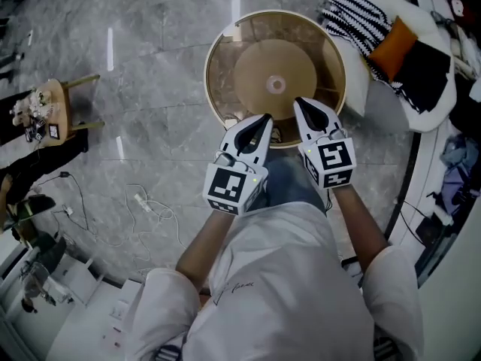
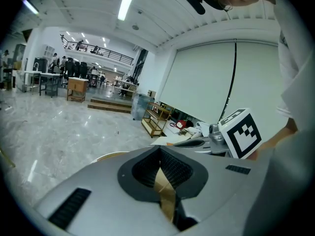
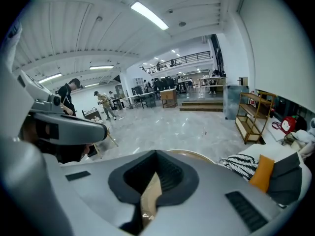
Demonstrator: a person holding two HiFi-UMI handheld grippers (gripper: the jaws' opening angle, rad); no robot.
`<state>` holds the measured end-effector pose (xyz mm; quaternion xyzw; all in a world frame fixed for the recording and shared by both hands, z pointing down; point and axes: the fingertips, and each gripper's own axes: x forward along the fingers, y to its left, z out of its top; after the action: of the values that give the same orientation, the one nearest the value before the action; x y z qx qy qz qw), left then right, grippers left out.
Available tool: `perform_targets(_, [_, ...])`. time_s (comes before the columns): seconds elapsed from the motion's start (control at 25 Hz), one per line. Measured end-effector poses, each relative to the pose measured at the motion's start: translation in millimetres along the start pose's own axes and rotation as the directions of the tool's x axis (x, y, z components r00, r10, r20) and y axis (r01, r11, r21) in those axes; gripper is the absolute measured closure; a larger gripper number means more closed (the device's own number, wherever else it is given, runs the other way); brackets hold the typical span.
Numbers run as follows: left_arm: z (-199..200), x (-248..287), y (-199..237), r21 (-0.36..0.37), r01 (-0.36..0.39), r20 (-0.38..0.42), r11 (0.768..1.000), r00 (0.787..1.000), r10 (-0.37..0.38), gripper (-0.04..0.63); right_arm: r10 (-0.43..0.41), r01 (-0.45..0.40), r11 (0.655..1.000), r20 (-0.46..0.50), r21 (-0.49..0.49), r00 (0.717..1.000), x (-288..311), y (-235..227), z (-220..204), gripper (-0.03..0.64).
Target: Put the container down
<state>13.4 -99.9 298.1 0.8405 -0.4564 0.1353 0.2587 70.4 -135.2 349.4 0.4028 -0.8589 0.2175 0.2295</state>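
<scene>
Your left gripper (image 1: 264,119) and right gripper (image 1: 301,105) fingers pinch only the container (image 1: 222,66) rim at 6 o'clock, over the floor (image 1: 150,43), so its unsupported 12 o'clock side could sag and slip free.

I see white short-sleeved shirt (image 1: 278,277), blue jeans (image 1: 289,185); left gripper (image 1: 265,119) and right gripper (image 1: 301,104): pale grey shells, black ribbed pads (image 2: 173,169), black-and-white marker cubes (image 1: 228,189).
</scene>
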Motion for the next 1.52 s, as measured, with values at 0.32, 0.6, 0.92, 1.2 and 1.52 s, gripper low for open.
perform_targets(0.32, [32.8,-11.3,-18.7,-0.007,0.018,0.05,1.0,0.999,-0.017,0.577,0.029,-0.028,0.999,0.032,-0.017,0.999,-34.0,7.0,29.2,0.601])
perform_targets(0.6, [60.7,-30.8,-23.6,0.029,-0.015,0.089,0.999,0.996,0.012,0.577,0.043,-0.04,0.997,0.058,-0.059,0.997,-61.5,14.6,63.1,0.601])
perform_targets(0.92, [84.2,-44.9,-37.8,0.058,-0.011,0.143,0.998,0.99,0.003,0.577,0.06,-0.049,0.992,0.091,-0.117,0.994,-96.9,22.3,92.4,0.601])
perform_targets(1.2, [94.1,-53.7,-51.0,0.076,0.019,0.165,0.997,0.986,-0.032,0.577,0.06,-0.047,0.991,0.1,-0.128,0.993,-111.9,26.1,100.9,0.601])
perform_targets(1.52, [104.7,-72.8,-45.7,0.074,0.033,0.201,0.997,0.978,-0.047,0.577,0.05,-0.033,0.992,0.133,-0.121,0.99,-127.8,47.0,113.6,0.601])
